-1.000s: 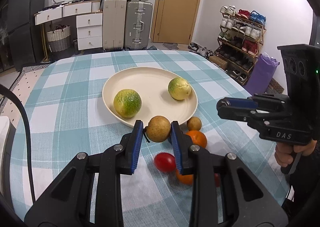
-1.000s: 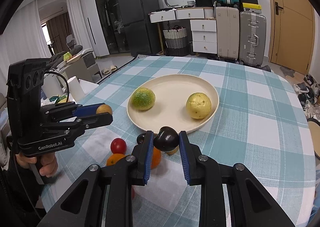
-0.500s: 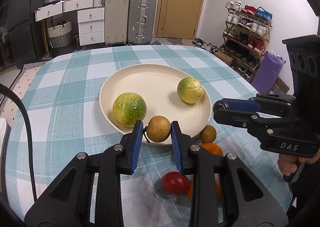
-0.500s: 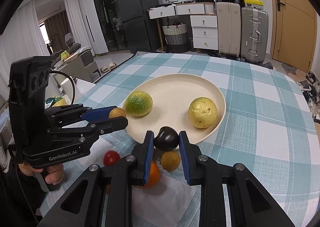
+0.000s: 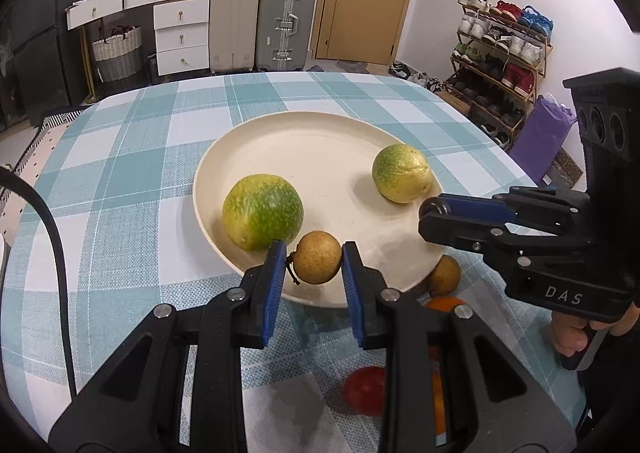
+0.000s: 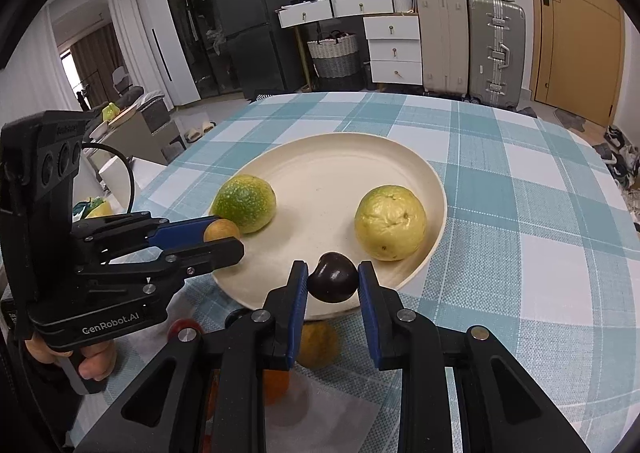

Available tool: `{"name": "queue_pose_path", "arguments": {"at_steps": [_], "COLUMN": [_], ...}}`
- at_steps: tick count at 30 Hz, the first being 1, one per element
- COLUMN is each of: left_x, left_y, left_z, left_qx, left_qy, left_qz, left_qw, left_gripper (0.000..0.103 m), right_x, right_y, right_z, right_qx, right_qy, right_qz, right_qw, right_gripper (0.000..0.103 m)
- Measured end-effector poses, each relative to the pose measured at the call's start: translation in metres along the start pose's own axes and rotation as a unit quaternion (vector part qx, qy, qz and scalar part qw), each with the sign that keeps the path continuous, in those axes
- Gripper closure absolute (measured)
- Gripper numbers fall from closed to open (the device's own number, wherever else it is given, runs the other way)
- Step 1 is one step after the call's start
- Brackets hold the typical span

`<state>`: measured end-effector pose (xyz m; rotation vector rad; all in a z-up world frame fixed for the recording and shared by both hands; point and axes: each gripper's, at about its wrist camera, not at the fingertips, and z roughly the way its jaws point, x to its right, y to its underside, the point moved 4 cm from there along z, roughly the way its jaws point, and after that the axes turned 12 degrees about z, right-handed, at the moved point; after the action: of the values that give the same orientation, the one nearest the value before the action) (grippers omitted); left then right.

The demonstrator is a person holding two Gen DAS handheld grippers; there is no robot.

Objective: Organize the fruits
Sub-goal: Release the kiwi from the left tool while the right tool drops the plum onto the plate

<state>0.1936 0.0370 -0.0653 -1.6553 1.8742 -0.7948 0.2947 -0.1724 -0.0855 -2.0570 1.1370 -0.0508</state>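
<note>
Left gripper (image 5: 314, 263): jaws closed on a small brown fruit (image 5: 318, 258), held over the near rim of the cream plate (image 5: 320, 141). Right gripper (image 6: 333, 280): jaws closed on a dark purple fruit (image 6: 333, 282), also over the near rim. On the bench (image 5: 120, 157) just short of the plate: red fruit (image 5: 366, 389), orange (image 5: 444, 303), second brown fruit (image 5: 444, 273). On the plate: green-yellow citrus (image 5: 262, 211) at left, yellower one (image 5: 401, 173) at right, well apart.

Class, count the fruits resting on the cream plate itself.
2: a green-yellow fruit on the plate's left side, a yellower fruit on its right. None appears hidden.
</note>
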Motion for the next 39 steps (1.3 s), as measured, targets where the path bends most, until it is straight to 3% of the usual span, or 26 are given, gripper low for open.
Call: {"name": "queue_pose_path", "arguments": {"at_steps": [11,16,22,24,26,30,32,34,39], "left_x": [-0.016,-0.018,-0.013,-0.010,-0.006,0.001,0.004,0.008,0.016], "left_y": [-0.005,-0.004,-0.002,-0.001,-0.001,0.003,0.006,0.009,0.020], "left_z": [0.007,0.006,-0.005,-0.012,-0.022,-0.045,-0.057,-0.070,-0.093], "left_qx": [0.005,0.008,0.015,0.019,0.027,0.044,0.054,0.061,0.066], "left_qy": [-0.033,-0.032,-0.021,-0.023,-0.030,-0.042,-0.046,-0.051,-0.064], "left_qz": [-0.019,-0.021,-0.022,-0.018,-0.015,-0.011,-0.010,-0.009,-0.010], "left_qw": [0.9993,0.9992,0.9994,0.9994,0.9991,0.9981,0.9974,0.9968,0.9957], "left_gripper": [0.077,0.077,0.077,0.073,0.059,0.033,0.019,0.017,0.002], "right_x": [0.008,0.006,0.004,0.004,0.005,0.008,0.011,0.014,0.017], "right_y": [-0.007,-0.006,-0.003,-0.001,0.001,0.008,0.011,0.014,0.025], "right_z": [0.012,0.013,0.000,-0.009,-0.018,-0.039,-0.048,-0.054,-0.063], "right_qx": [-0.002,-0.004,0.004,0.011,0.017,0.034,0.041,0.043,0.036], "right_qy": [0.015,0.020,0.011,0.017,0.021,0.023,0.024,0.026,0.032], "right_qz": [0.010,-0.001,-0.006,-0.008,-0.007,0.001,0.010,0.020,0.029], "right_qw": [1.000,1.000,1.000,1.000,1.000,0.999,0.999,0.999,0.998], "right_gripper": [0.077,0.076,0.062,0.053,0.045,0.010,0.006,0.000,0.000]}}
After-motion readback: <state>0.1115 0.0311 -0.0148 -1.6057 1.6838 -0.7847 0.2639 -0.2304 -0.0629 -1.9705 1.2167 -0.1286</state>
